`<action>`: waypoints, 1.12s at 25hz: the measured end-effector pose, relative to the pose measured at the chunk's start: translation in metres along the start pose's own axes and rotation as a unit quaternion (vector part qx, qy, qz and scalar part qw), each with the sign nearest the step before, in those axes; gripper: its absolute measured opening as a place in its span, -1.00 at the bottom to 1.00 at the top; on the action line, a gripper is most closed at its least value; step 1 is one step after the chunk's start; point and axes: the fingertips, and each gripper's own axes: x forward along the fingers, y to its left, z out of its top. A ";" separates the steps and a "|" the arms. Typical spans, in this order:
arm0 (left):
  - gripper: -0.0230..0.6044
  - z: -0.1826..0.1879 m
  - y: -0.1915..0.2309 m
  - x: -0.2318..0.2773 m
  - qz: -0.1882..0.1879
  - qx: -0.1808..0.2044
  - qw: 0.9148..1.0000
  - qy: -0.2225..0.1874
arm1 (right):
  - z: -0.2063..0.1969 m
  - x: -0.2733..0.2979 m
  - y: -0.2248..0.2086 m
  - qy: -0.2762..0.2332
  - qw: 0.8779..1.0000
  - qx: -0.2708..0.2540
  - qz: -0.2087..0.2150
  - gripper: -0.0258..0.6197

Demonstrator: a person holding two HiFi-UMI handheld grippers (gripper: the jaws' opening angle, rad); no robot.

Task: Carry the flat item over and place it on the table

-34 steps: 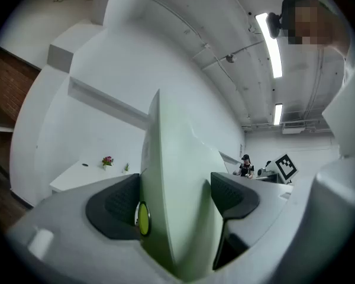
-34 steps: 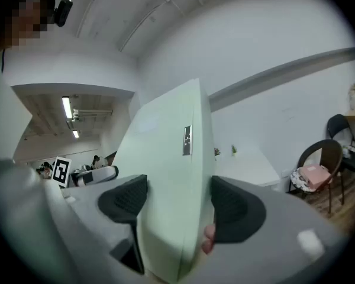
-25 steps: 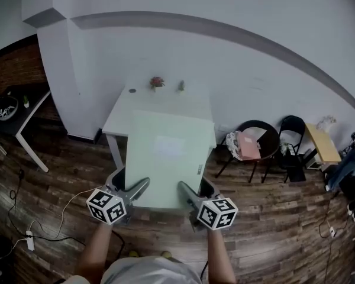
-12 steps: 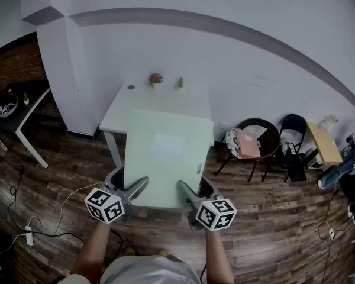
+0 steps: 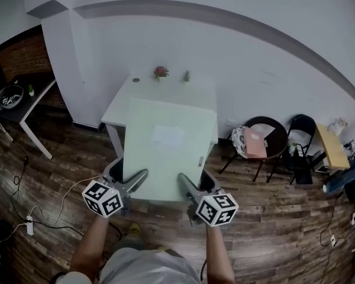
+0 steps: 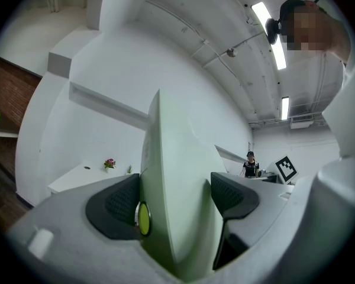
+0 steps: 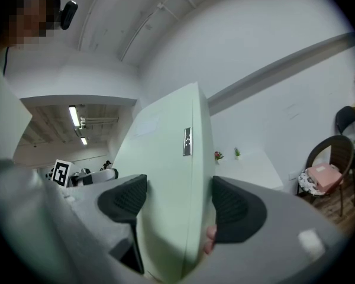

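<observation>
The left gripper [image 6: 174,200] has its two dark pads pressed against both faces of the flat item [image 6: 177,176], a pale green panel that fills the gap between them. The right gripper [image 7: 180,209] is clamped on it the same way, one pad on the broad face and one on the other side. In the head view each gripper grips the panel's near edge, the left gripper [image 5: 129,179] towards its near-left corner and the right gripper [image 5: 195,185] towards its near-right corner. The flat item [image 5: 168,152] is held out level in front of the person, above the wooden floor [image 5: 272,229], and its far part overlaps the near edge of the white table [image 5: 165,89]. A small flower pot [image 5: 161,71] and a little green plant [image 5: 186,76] stand at the table's far edge by the wall. The carry looks nearly over and the placing not yet begun. The next move probably calls for going forward until the panel lies over the table top, lowering it level and short of the two plants, then opening both jaws together.
</observation>
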 end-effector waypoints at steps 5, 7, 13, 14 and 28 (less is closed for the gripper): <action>0.27 -0.001 0.021 0.020 -0.003 0.001 1.000 -0.002 | 0.003 0.025 -0.013 -0.009 1.000 0.001 -0.002 0.14; 0.27 -0.001 0.035 0.032 -0.005 -0.002 1.000 -0.003 | 0.004 0.041 -0.021 -0.009 1.000 -0.001 -0.006 0.14; 0.27 0.000 0.093 0.082 -0.015 -0.012 1.000 0.003 | 0.013 0.106 -0.050 -0.004 1.000 0.002 -0.020 0.15; 0.27 0.001 0.105 0.092 -0.016 -0.013 1.000 0.005 | 0.016 0.120 -0.056 -0.004 1.000 0.003 -0.022 0.15; 0.27 0.028 0.250 0.191 -0.044 -0.032 0.998 0.016 | 0.050 0.279 -0.096 0.000 0.998 0.007 -0.056 0.15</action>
